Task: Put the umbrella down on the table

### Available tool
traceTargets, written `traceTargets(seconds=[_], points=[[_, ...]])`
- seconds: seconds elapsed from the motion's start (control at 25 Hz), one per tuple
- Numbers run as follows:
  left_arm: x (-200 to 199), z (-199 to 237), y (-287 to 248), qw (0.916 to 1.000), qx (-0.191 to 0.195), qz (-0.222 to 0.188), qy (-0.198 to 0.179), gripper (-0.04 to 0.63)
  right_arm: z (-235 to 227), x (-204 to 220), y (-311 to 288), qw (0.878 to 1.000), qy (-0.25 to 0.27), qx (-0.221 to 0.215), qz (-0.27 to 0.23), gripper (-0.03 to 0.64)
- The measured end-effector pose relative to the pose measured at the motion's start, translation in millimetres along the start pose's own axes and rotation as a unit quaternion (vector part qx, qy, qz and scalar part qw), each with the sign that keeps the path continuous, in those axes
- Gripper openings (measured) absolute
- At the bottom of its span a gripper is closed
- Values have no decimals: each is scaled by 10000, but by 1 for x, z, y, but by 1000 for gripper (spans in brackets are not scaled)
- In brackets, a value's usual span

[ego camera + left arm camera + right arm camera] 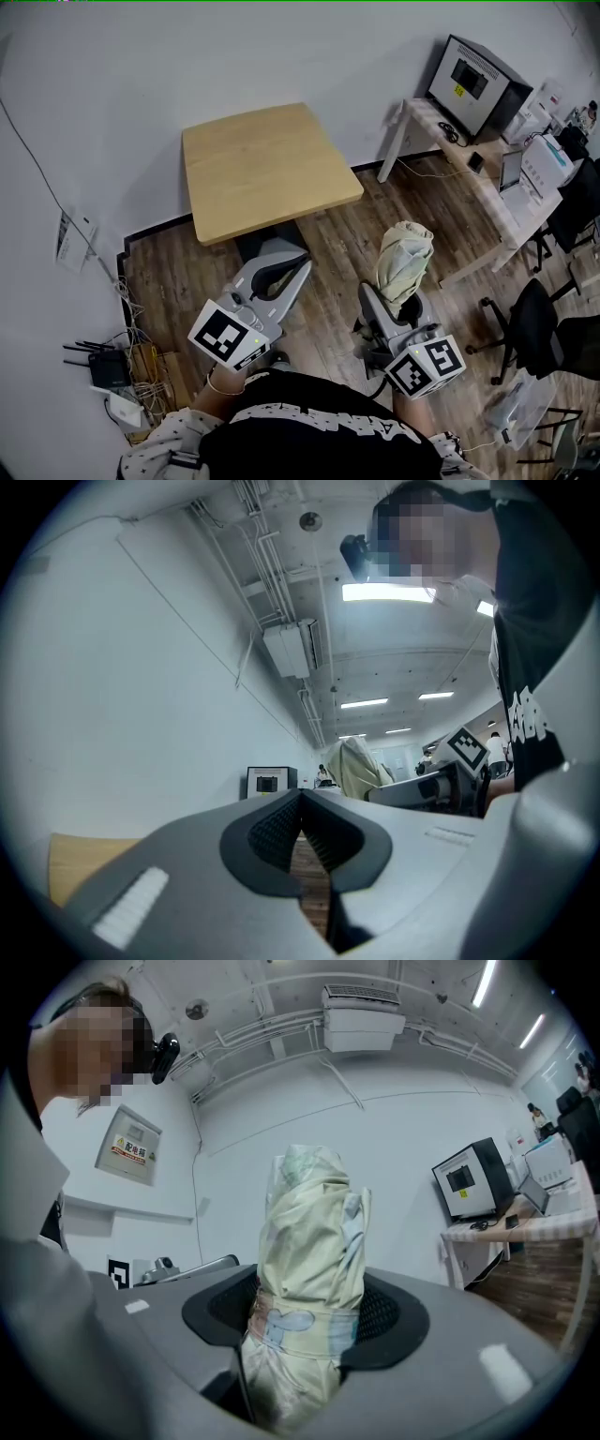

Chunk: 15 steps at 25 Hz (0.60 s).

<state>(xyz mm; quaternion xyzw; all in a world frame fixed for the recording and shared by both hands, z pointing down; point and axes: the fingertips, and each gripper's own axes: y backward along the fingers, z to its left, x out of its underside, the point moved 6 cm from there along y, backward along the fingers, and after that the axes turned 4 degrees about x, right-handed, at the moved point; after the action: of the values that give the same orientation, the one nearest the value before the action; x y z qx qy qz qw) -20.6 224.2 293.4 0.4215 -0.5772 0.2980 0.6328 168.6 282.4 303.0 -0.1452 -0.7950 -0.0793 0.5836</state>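
Note:
A folded cream umbrella (404,259) stands upright in my right gripper (392,305), which is shut on its lower part; in the right gripper view the umbrella (307,1279) fills the space between the jaws and rises above them. My left gripper (278,273) is held lower left of the umbrella, over the floor just in front of the wooden table (265,167). In the left gripper view the left gripper (302,810) has its jaws closed together with nothing between them. The umbrella (359,769) shows there off to the right.
The square wooden table stands against the white wall, its top bare. A long desk (487,192) with a monitor (476,86) and a laptop runs along the right. Black chairs (539,328) stand at the right. A router and cables (112,370) lie on the floor at the left.

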Motion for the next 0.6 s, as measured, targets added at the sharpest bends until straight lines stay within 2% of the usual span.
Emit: traceTargets(seconds=[0.6], points=[[5, 62, 21, 9999, 108, -60, 61, -3, 30, 10, -56, 10000, -15, 0, 61, 291]])
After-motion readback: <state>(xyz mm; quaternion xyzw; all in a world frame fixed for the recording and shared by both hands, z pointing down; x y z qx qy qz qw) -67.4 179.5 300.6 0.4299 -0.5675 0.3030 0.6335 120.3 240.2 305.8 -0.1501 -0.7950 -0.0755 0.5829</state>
